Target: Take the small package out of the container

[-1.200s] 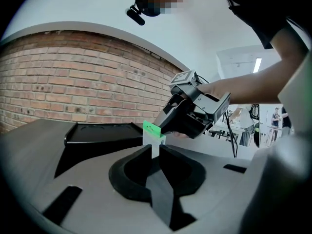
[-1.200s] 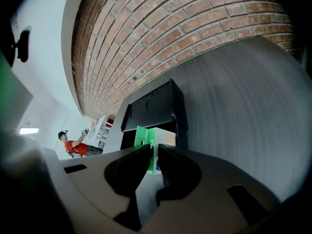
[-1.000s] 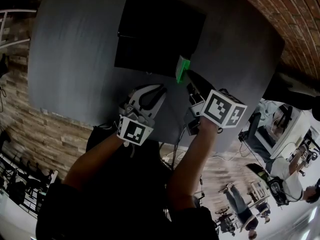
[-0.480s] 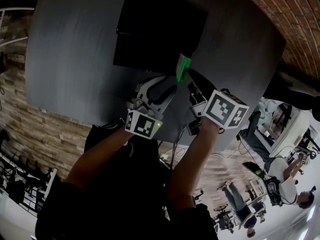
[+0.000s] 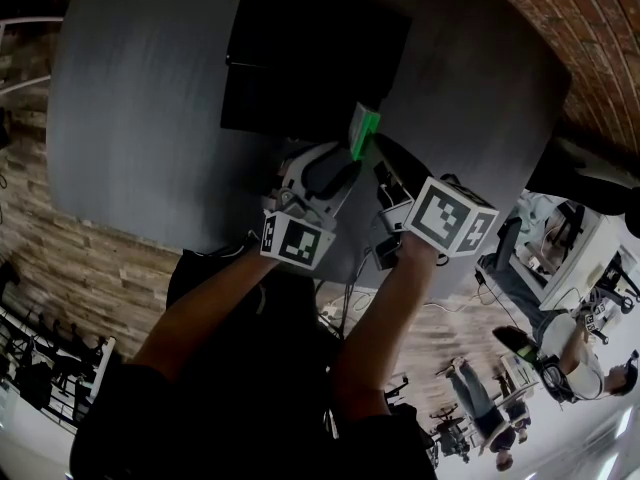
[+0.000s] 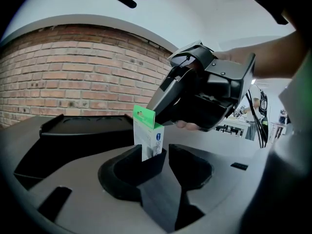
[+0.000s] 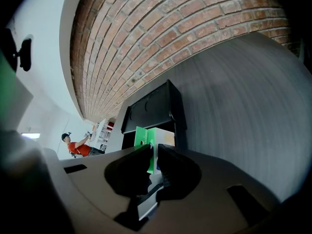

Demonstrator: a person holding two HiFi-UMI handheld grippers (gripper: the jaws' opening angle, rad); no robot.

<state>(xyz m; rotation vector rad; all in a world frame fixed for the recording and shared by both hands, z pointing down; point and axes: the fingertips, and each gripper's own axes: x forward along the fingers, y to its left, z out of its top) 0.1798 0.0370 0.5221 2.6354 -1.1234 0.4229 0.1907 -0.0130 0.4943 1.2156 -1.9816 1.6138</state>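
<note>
Right tool (image 7: 154, 151): jaws nearly together, pinching the green-and-white small package (image 7: 144, 139). Left gripper view shows the package hanging upright from that grip. Left tool (image 6: 162, 154): jaws have just been opening and stand wide, the package's lower end in the gap, pads not pressing. Head view adds place: above the surface (image 5: 140, 118), at the black container's (image 5: 310, 63) near right corner.

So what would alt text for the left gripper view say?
The right claw pinches a small green-and-white package upright, a black container behind it. The left claw, just opened, is empty, the package just past its tips.
</note>
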